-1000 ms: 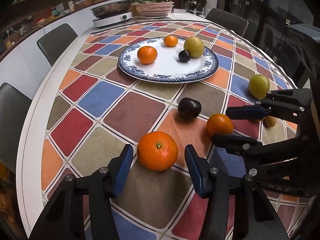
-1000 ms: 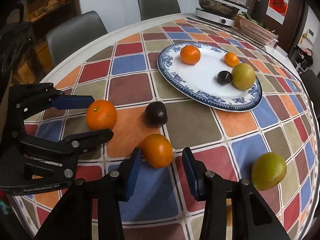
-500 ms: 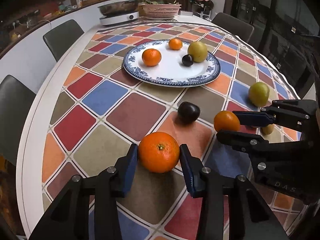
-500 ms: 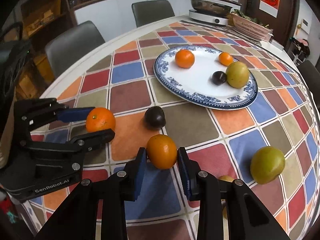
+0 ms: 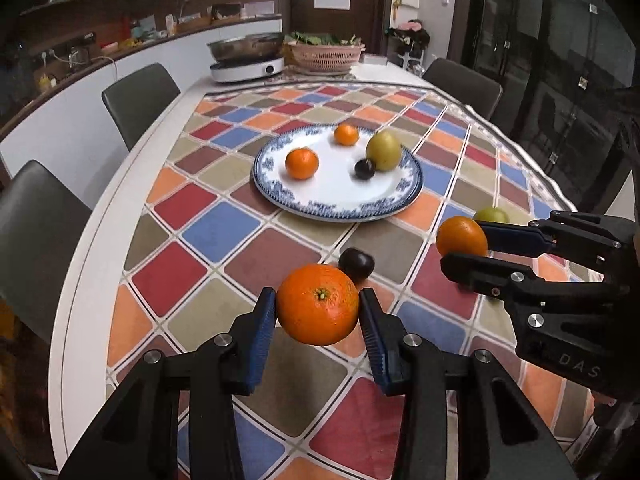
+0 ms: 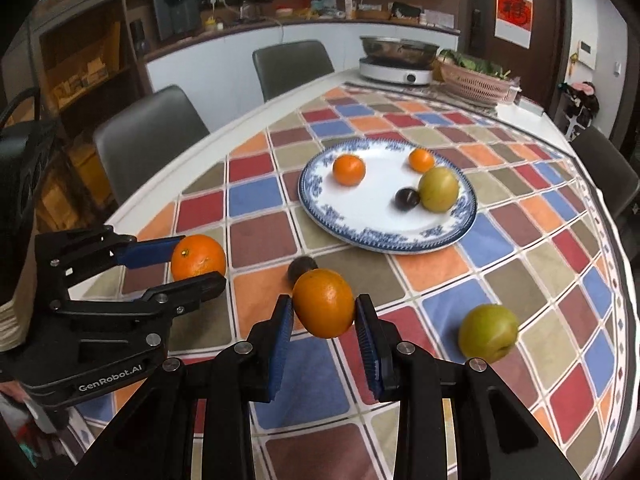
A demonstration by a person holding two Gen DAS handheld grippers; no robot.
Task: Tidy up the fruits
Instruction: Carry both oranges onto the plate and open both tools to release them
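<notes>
- The left gripper (image 5: 318, 312) is clamping a large orange (image 5: 318, 309) between its blue pads, with the stem end facing the camera; the fruit is sitting clear above the cloth, not resting on it.
- The right gripper (image 6: 323, 308) is pinching a smaller orange (image 6: 323, 303), slightly oval with its long axis running up and down between the fingers, also raised off the table.
- Just beyond both claws, a dark plum (image 5: 356, 263) is lying on the checked tablecloth (image 5: 224, 228), partly hidden behind each held fruit.
- Off to the right of the right claw, a green fruit (image 6: 488, 333) is resting on the cloth, nearer that hand than the left.
- Straight ahead of both claws, further on, the blue-rimmed plate (image 5: 320, 210) is waiting with two oranges, a plum and a green fruit on it; its near half is lying bare, so the carry looks like a forward reach and lowering for either hand, the two about equally placed.
- Beyond the plate, an induction cooker with a steel pot (image 5: 248, 54) and a pink basket (image 5: 326, 54) are standing at the far end, with grey chairs around and a kitchen counter behind.
</notes>
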